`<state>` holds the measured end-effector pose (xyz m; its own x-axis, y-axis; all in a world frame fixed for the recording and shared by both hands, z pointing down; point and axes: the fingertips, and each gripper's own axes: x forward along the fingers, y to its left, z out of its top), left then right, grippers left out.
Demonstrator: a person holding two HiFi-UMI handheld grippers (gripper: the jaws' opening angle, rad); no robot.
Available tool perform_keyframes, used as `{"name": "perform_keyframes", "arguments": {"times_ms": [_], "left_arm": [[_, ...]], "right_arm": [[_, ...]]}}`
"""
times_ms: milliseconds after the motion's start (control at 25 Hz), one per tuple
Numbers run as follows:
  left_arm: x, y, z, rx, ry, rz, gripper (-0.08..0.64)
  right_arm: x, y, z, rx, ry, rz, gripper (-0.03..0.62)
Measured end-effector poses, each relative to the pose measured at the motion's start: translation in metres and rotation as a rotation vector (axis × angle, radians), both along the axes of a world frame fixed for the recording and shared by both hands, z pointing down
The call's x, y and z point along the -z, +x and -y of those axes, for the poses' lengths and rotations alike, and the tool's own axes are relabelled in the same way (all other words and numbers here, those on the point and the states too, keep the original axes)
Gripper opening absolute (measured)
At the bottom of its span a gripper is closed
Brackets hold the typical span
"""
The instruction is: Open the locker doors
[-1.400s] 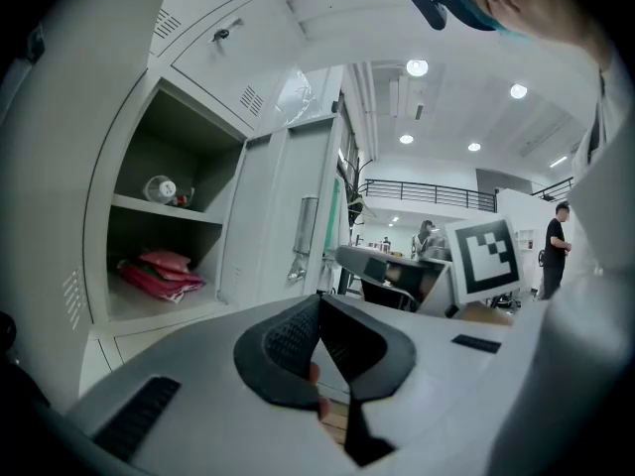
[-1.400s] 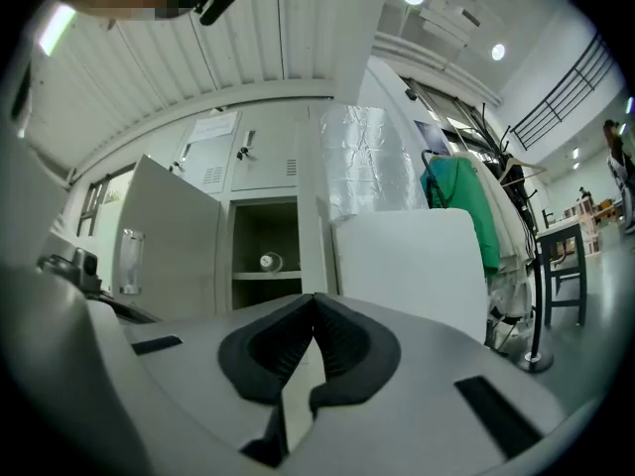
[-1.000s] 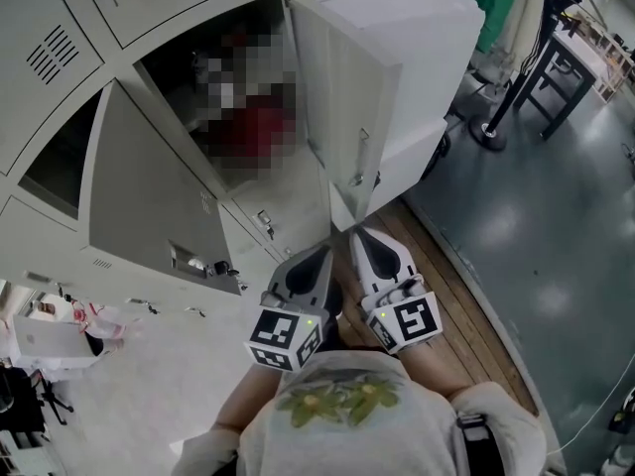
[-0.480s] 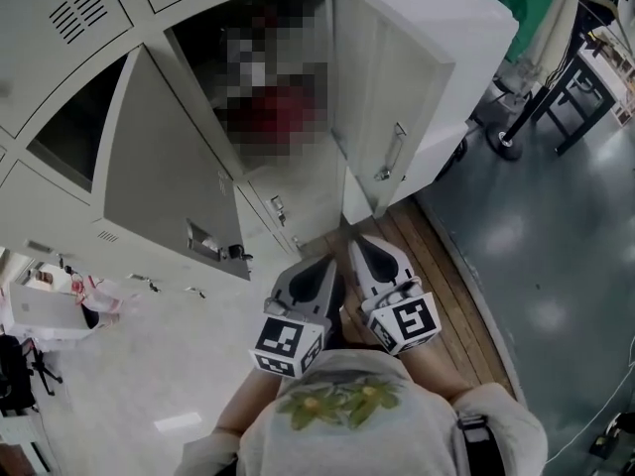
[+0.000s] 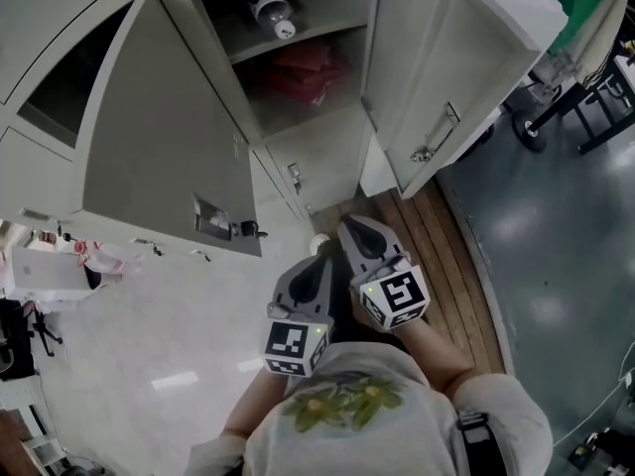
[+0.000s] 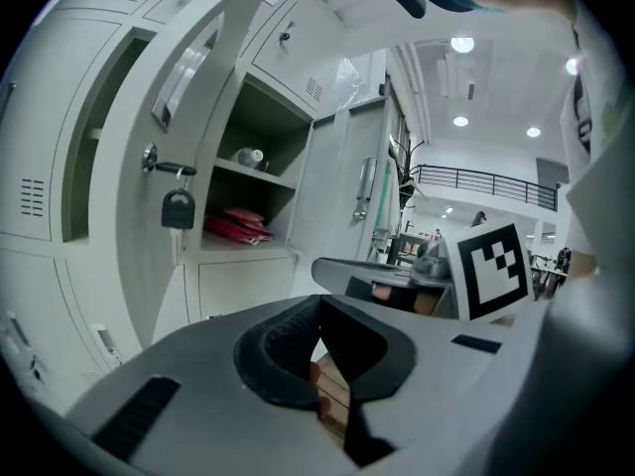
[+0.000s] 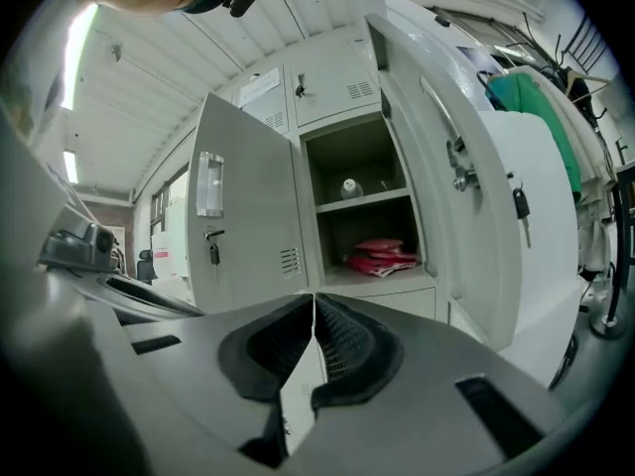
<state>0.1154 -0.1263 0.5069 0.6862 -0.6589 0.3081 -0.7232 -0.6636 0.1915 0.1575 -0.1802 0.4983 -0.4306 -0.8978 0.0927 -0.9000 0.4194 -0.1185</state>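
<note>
The grey lockers fill the top of the head view. One compartment stands open between its left door (image 5: 164,127) and right door (image 5: 437,77), both swung wide. Inside, a bottle (image 5: 270,10) lies on the shelf and a red bundle (image 5: 303,72) lies below it. Under that compartment a lower locker door (image 5: 322,162) is closed. My left gripper (image 5: 322,259) and right gripper (image 5: 347,226) hang side by side in front of this lower door, apart from it. Both are shut on nothing, as the left gripper (image 6: 319,298) and right gripper (image 7: 314,297) show in their own views.
A padlock (image 6: 178,209) hangs from the latch of the left open door. A wooden platform (image 5: 451,256) runs along the locker base, with dark floor (image 5: 566,226) to its right and a black stand base (image 5: 531,132). Clutter (image 5: 60,266) lies at the far left. Green cloth (image 7: 531,117) hangs right of the lockers.
Both grippers have sunk lower in front of the lockers, and the right one has drawn ahead of the left. The open compartment has slid up and right in view. Both doors stay open.
</note>
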Motion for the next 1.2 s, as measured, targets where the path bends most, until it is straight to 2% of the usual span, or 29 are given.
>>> {"name": "perform_keyframes", "arguments": {"times_ms": [240,640,1000,1200], "left_arm": [[-0.029,-0.004,-0.01,0.021,-0.055,0.023,0.029],[-0.055,-0.004,-0.012,0.044,-0.082,0.046,0.029],[-0.073,-0.001,0.002,0.052,-0.109,0.052,0.029],[-0.077,-0.002,0.013,0.066,-0.115,0.051,0.029]], "right_arm": [[-0.038,-0.012,0.023,0.037,-0.022,0.004,0.032],[-0.085,-0.03,0.056,0.085,-0.032,0.032,0.032],[-0.139,-0.043,0.09,0.117,-0.133,0.024,0.035],[-0.164,-0.049,0.106,0.141,-0.19,0.025,0.086]]}}
